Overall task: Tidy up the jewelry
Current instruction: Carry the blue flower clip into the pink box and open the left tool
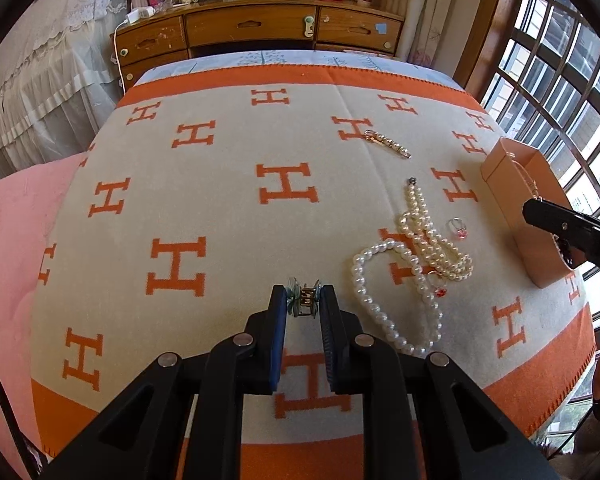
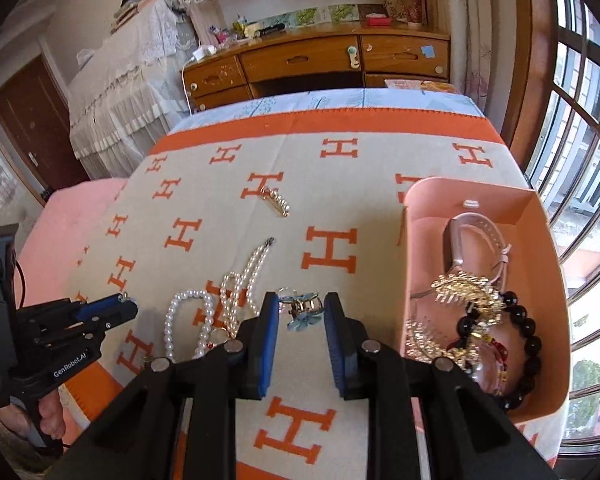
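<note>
1. Left tool (image 1: 303, 300): closed on a little claw clip (image 1: 305, 305), pinched right at the fingertips, low centre of the left view, over the blanket (image 1: 220, 200) on the bed.
2. Right tool (image 2: 302, 304): gripping a blue butterfly clip (image 2: 300, 313), also only at the tips. It looks to be just left of the pink box (image 2: 480, 188), not over it.
3. Biggest risk imo: both grips are shallow and claw clips are springy, so a squeeze or a jolt could pop one out.
4. If the butterfly clip is let go here, I'd guess it lands on the blanket beside the box wall.
5. The box looks like light card and sits near the bed's right edge, so a bump from the tool could shove it.
6. It's already crowded: a pink watch strap (image 2: 472, 236), a gold comb-like piece (image 2: 464, 292), a black bead bracelet (image 2: 528, 332). Clip teeth could snag those.
7. Still loose on the blanket: a big pearl strand (image 1: 381, 317), a finer pearl pile (image 1: 432, 244), a ring (image 1: 458, 229) and a pearl hair pin (image 1: 388, 144), all right of centre.
</note>
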### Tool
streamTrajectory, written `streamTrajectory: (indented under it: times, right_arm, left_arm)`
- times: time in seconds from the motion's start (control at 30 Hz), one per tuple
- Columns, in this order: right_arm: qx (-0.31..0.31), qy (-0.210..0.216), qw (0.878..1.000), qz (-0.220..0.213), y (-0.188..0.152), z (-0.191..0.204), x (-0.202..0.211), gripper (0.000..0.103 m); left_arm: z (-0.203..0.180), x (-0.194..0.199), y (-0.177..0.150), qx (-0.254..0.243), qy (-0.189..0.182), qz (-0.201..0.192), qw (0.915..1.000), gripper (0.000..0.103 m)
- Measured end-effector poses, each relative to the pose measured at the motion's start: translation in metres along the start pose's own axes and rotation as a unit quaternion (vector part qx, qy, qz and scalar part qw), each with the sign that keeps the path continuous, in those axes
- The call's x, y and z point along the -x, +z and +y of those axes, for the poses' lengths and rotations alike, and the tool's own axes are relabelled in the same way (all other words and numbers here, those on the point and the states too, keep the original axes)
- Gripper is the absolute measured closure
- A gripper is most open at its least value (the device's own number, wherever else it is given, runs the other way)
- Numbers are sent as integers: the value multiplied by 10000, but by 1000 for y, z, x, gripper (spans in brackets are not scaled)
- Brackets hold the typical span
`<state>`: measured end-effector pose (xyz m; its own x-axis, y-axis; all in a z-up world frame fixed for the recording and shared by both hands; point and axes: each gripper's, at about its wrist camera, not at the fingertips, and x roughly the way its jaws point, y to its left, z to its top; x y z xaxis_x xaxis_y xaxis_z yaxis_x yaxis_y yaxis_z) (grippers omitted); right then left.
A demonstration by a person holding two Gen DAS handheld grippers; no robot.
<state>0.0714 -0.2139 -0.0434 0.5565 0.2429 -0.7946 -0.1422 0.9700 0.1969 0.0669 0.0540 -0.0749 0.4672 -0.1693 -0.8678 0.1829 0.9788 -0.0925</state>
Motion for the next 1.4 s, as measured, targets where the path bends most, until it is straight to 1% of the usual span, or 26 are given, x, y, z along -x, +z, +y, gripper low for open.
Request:
streamTrajectory:
  times: [0.13, 0.23, 0.37, 0.43, 0.5, 0.6, 0.73, 0.83, 0.93, 1.0, 1.17, 1.23, 1.27, 1.33, 1.4]
  right_arm:
    - [-456, -38, 9982, -391, 4, -34, 28, 80]
    - [-858, -41, 9948, -542, 0, -65, 44, 80]
    - [-1227, -183, 9899, -681, -9, -98, 60, 80]
    - [-1353, -202, 9880, -715, -15, -109, 64, 80]
    - [-1419, -239, 9869, -728, -21, -116, 68, 80]
    - [-1478, -253, 9859, -748, -26, -127, 74, 80]
    - [-1434, -168, 9867, -744, -32, -135, 78, 80]
    - [-1335, -35, 9890, -637, -33, -134, 73, 79]
    - [-1263, -13, 9908, -492, -33, -133, 62, 79]
    - [-1255, 86, 9914, -361, -34, -133, 55, 79]
    - [-1290, 269, 9909, -274, -34, -134, 46, 77]
    - [-1302, 295, 9906, -285, -34, -135, 45, 73]
    - [-1301, 299, 9906, -297, -34, -135, 45, 73]
    - [-1315, 286, 9904, -320, -34, -136, 46, 73]
    - [-1353, 292, 9899, -316, -35, -138, 46, 73]
  left_arm:
    - [-32, 16, 17, -335, -141, -176, 9992, 89]
    - [-64, 27, 34, -626, -377, -318, 9968, 89]
    - [-113, 35, 56, -1001, -750, -471, 9910, 89]
    - [-139, 34, 65, -1178, -938, -484, 9874, 89]
    - [-163, 30, 72, -1315, -1114, -418, 9841, 89]
    - [-195, 18, 80, -1452, -1358, -218, 9798, 89]
    - [-227, -3, 89, -1531, -1502, 65, 9767, 89]
    - [-236, -23, 95, -1455, -1572, 314, 9763, 89]
    - [-240, -40, 105, -1353, -1535, 468, 9777, 89]
    - [-239, -50, 111, -1270, -1496, 552, 9790, 89]
    - [-232, -65, 125, -1036, -1418, 636, 9824, 88]
    - [-229, -70, 128, -973, -1335, 643, 9842, 88]
    - [-228, -72, 128, -951, -1314, 652, 9846, 87]
    - [-225, -73, 128, -899, -1327, 670, 9848, 81]
    - [-222, -72, 129, -848, -1375, 660, 9846, 80]
